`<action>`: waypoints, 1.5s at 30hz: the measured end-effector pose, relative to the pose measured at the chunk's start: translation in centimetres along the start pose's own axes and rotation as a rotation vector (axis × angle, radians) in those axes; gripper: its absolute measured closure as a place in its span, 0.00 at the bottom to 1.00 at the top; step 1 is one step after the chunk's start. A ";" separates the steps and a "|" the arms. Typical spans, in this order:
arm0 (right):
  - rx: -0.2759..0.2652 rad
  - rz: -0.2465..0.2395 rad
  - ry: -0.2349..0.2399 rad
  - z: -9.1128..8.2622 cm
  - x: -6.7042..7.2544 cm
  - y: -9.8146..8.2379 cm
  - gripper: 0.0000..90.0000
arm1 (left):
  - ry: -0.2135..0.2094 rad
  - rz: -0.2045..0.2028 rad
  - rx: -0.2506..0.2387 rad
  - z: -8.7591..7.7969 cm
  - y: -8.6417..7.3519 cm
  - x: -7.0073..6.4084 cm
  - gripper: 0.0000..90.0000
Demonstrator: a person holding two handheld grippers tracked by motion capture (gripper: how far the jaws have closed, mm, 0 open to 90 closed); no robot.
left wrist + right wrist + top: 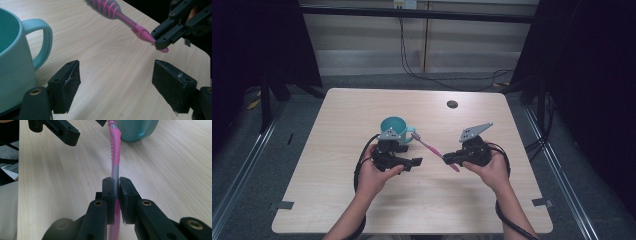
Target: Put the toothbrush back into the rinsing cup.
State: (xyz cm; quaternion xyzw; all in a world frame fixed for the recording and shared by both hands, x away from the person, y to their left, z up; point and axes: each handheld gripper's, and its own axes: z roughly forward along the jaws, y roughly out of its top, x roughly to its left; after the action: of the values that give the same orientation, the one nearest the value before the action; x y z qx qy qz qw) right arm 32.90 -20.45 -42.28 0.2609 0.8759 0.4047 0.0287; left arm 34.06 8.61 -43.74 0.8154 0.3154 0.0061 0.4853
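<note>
At table centre, the toothbrush (pixel 430 147) hangs above the tabletop, its head toward the mug (pixel 395 129) at 10 o'clock. The right gripper (pixel 449 159) clamps the handle's tail between closed jaws. The left gripper (pixel 416 162), at 7 o'clock from the mug, has its jaws wide apart with nothing between them. The mug stands upright on the table (pixel 337 165).

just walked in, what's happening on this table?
A person works two handheld grippers over a wooden table. The right gripper is shut on the handle of a pink toothbrush, held off the table with its head pointing toward a teal mug. The left gripper sits beside the mug with open jaws, nothing between them. The toothbrush isn't in the mug yet.
</note>
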 end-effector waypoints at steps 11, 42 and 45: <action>-0.007 -0.006 0.007 0.2 0.3 0.2 0.93 | -0.007 -0.012 -0.030 0.2 1.0 0.0 0.30; -0.023 -0.019 0.033 1.0 0.8 0.6 0.93 | -0.060 -0.079 -0.055 0.8 1.6 0.0 0.49; -0.019 -0.025 0.037 1.1 0.9 0.7 0.92 | -0.082 -0.099 -0.067 0.8 1.7 0.0 0.57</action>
State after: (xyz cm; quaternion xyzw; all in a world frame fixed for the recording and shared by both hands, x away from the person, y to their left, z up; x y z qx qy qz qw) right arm 32.69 -18.91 -42.37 0.2422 0.8756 0.4175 0.0198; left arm 35.22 7.41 -42.83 0.7817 0.3348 -0.0410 0.5246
